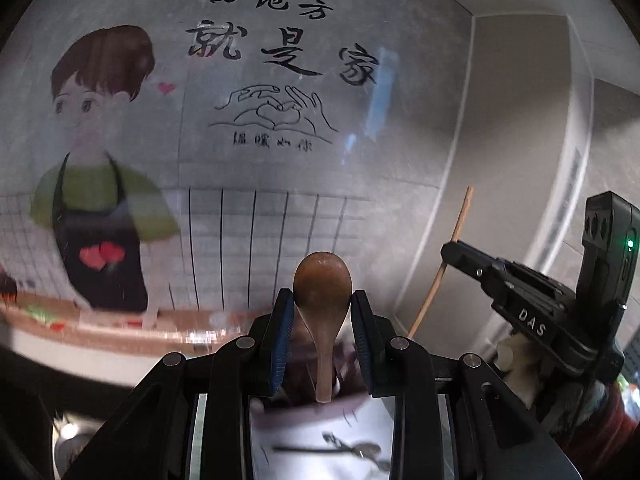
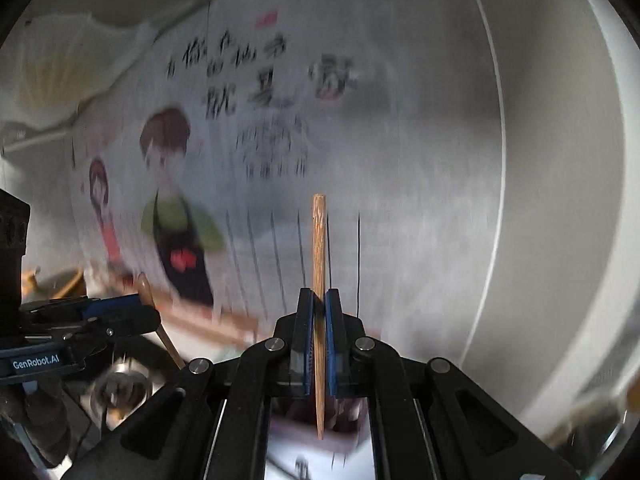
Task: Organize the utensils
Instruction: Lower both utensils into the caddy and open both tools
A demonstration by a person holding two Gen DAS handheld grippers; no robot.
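Observation:
My left gripper (image 1: 322, 316) is shut on a brown wooden spoon (image 1: 322, 284), bowl up, handle pointing down toward a blurred cup-like holder (image 1: 308, 408). My right gripper (image 2: 319, 320) is shut on a wooden chopstick (image 2: 319, 240) held upright, its tip over the same holder (image 2: 316, 428). The right gripper (image 1: 460, 254) with its chopstick (image 1: 444, 264) shows at the right of the left wrist view. The left gripper (image 2: 132, 312) with the spoon handle (image 2: 160, 324) shows at the left of the right wrist view.
A wall mural (image 1: 200, 120) with a cartoon man in an apron and Chinese writing fills the background. A grey wall corner (image 1: 520, 120) stands at the right. A shiny metal object (image 2: 120, 392) lies low left in the right wrist view. The views are motion blurred.

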